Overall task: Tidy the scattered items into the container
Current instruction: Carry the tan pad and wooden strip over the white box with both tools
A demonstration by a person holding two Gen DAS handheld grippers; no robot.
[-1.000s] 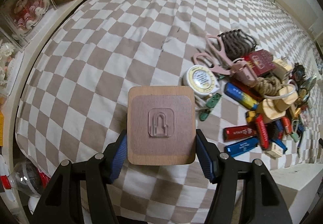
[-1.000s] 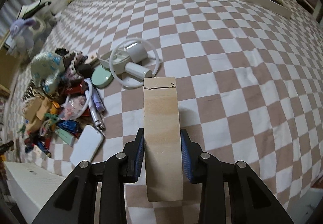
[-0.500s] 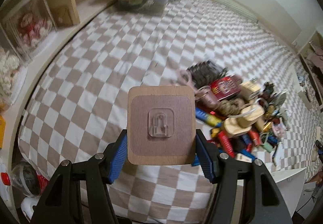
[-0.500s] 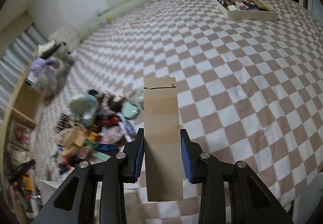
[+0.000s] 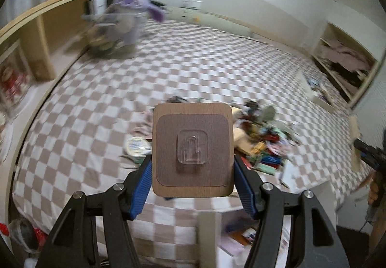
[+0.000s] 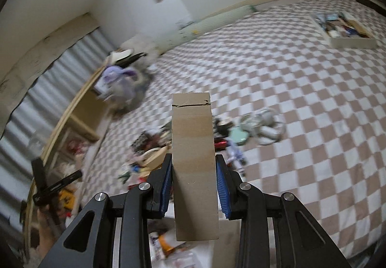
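Observation:
My left gripper (image 5: 192,172) is shut on a square wooden plaque with a clear hook (image 5: 192,149), held high over the checkered bed. My right gripper (image 6: 193,186) is shut on a long pale wooden block (image 6: 194,166), also raised. A pile of scattered small items (image 5: 260,145) lies on the bedspread beyond the plaque; it also shows in the right wrist view (image 6: 154,147), with a white fan (image 6: 264,127) beside it. A white container (image 5: 241,234) with some items in it sits below the bed's near edge.
A purple plush toy (image 5: 130,17) stands at the bed's far left corner. A wooden shelf (image 5: 36,51) runs along the left side. A white tray of items (image 6: 347,31) lies far right on the bed. The other gripper (image 5: 371,159) shows at the right edge.
Both grippers have risen and tilted up, still holding their wooden pieces; the views now take in the walls and the pile looks farther away.

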